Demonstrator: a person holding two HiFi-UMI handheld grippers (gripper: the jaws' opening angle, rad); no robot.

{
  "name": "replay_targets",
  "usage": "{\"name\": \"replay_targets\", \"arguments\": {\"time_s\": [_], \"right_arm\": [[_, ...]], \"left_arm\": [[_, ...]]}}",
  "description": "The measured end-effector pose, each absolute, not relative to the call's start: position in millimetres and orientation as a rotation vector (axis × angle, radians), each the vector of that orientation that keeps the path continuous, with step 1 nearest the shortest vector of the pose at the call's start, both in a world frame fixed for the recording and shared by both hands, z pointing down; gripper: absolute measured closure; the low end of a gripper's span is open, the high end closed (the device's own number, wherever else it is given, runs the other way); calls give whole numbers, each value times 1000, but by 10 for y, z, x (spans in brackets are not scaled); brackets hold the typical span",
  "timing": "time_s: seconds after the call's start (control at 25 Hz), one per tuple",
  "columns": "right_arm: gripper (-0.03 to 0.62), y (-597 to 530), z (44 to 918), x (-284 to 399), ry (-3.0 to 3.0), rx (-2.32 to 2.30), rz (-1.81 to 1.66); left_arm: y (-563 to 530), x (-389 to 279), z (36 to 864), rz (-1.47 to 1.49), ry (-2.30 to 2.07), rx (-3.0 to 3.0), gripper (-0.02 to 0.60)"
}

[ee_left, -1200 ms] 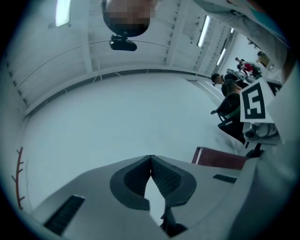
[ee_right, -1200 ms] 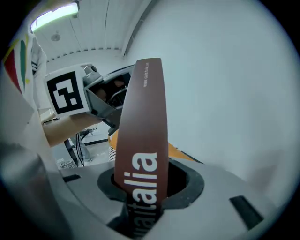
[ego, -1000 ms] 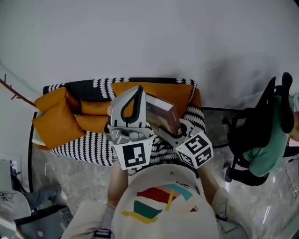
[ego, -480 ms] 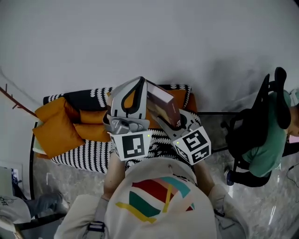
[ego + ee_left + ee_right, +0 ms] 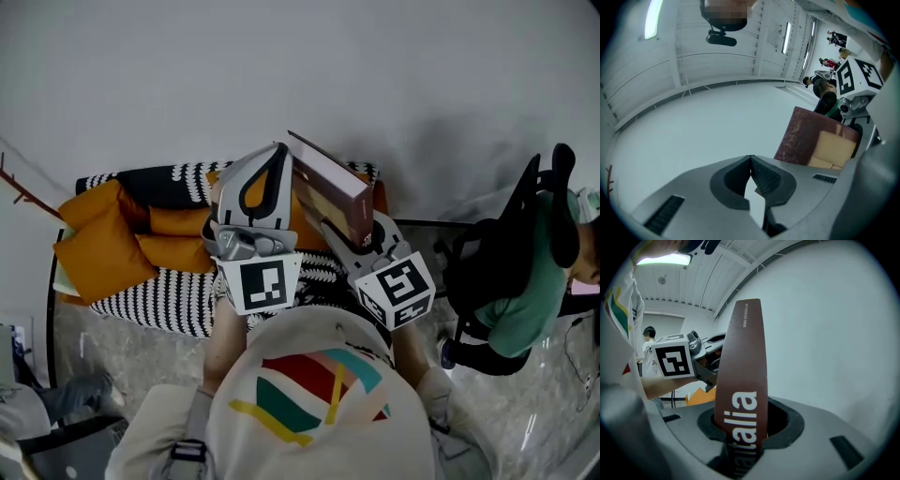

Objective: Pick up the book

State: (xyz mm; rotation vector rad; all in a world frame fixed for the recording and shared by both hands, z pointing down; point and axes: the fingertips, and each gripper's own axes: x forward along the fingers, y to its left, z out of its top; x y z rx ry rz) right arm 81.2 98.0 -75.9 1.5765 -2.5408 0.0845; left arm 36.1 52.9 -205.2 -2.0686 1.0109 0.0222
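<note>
Jutting out past the person's pale cap, both grippers sit side by side in the air. The right gripper is clamped on the brown book by its spine, with white lettering running up between the pressed pads, and holds it clear of the furniture below. The left gripper has its jaws closed tip to tip on nothing, just beside the book. Beneath them lies a black-and-white patterned sofa, orange cushions piled at its left end. Farther right stands a dark office chair — someone in a green top sits there. Behind everything runs a plain white wall.
</note>
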Motion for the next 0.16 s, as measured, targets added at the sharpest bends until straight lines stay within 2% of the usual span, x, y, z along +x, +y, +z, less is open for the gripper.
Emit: {"name": "replay_targets", "arguments": {"time_s": [0.16], "right_arm": [[439,940,-771,812,-2553,1581,98]], "left_arm": [[489,343,-2043,33,1014,-2073,575]]}}
